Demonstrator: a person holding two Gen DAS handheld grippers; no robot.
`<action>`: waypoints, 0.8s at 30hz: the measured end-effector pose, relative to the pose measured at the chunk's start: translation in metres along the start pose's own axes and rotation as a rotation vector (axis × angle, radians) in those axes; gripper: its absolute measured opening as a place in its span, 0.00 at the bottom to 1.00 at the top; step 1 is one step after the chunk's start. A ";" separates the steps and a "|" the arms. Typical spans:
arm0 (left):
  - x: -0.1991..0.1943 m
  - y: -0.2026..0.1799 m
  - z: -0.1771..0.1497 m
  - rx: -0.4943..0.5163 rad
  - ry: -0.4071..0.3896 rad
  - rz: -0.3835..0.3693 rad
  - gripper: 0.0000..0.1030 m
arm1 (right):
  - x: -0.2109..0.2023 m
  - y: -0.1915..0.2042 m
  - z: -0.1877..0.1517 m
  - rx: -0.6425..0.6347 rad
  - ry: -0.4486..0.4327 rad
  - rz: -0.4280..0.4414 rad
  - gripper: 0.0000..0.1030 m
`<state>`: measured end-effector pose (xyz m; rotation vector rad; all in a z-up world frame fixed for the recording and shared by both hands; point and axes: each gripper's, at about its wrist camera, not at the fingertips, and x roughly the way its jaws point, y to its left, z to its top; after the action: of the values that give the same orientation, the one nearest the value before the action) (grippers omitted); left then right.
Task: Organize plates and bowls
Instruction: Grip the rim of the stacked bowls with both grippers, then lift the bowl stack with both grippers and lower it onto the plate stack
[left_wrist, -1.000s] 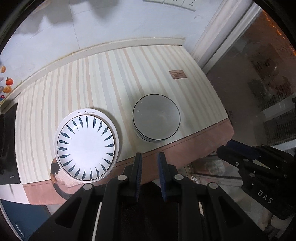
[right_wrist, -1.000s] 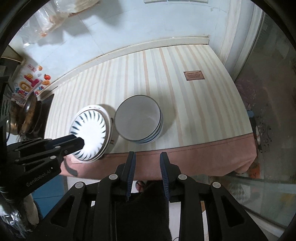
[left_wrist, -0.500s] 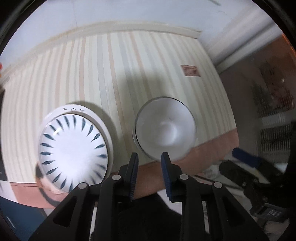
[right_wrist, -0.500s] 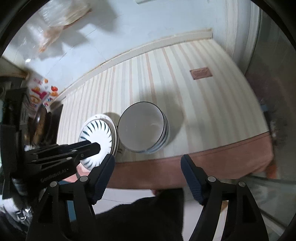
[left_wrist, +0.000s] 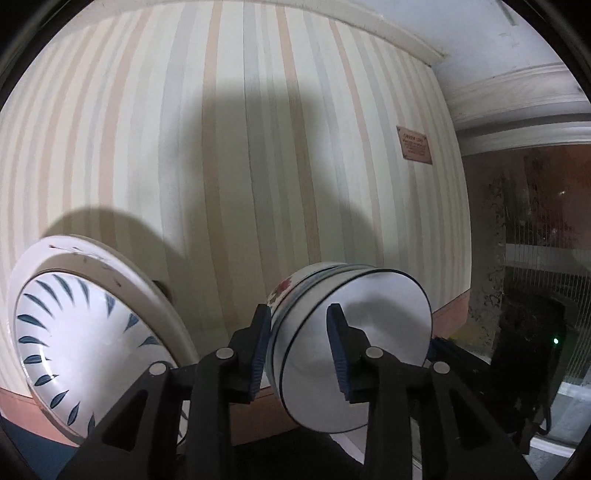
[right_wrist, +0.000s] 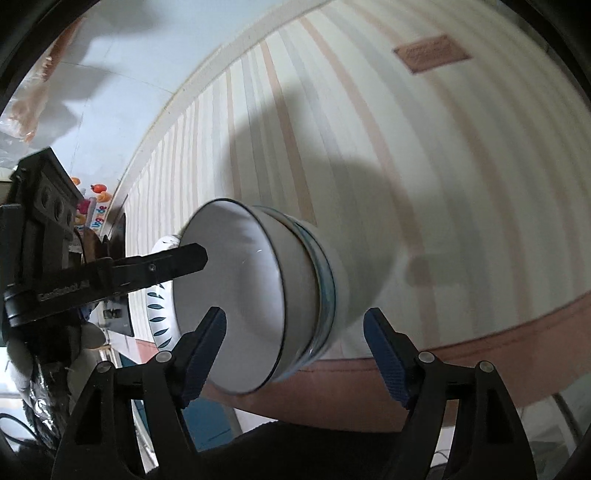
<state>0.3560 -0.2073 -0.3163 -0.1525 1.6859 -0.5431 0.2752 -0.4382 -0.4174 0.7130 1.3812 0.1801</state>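
- My left gripper (left_wrist: 297, 345) has just been opening; its narrow jaws are straddling the near rim of the stacked bowls (left_wrist: 354, 347), not yet pressing.
- My right gripper (right_wrist: 295, 350) is gaping wide around the stack.
- The leaf-patterned plates (left_wrist: 85, 339) are sitting beside them on the striped table (left_wrist: 258, 147).
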 end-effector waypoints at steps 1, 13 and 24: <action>0.005 0.000 0.002 0.006 0.015 -0.001 0.30 | 0.006 -0.001 0.003 0.000 0.014 0.005 0.77; 0.041 0.007 0.009 0.020 0.106 -0.020 0.46 | 0.053 -0.004 0.020 0.002 0.102 0.048 0.77; 0.040 0.008 0.003 -0.003 0.076 -0.035 0.46 | 0.067 -0.004 0.022 0.034 0.062 0.063 0.70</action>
<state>0.3527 -0.2170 -0.3555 -0.1659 1.7605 -0.5784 0.3087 -0.4147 -0.4748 0.7854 1.4246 0.2300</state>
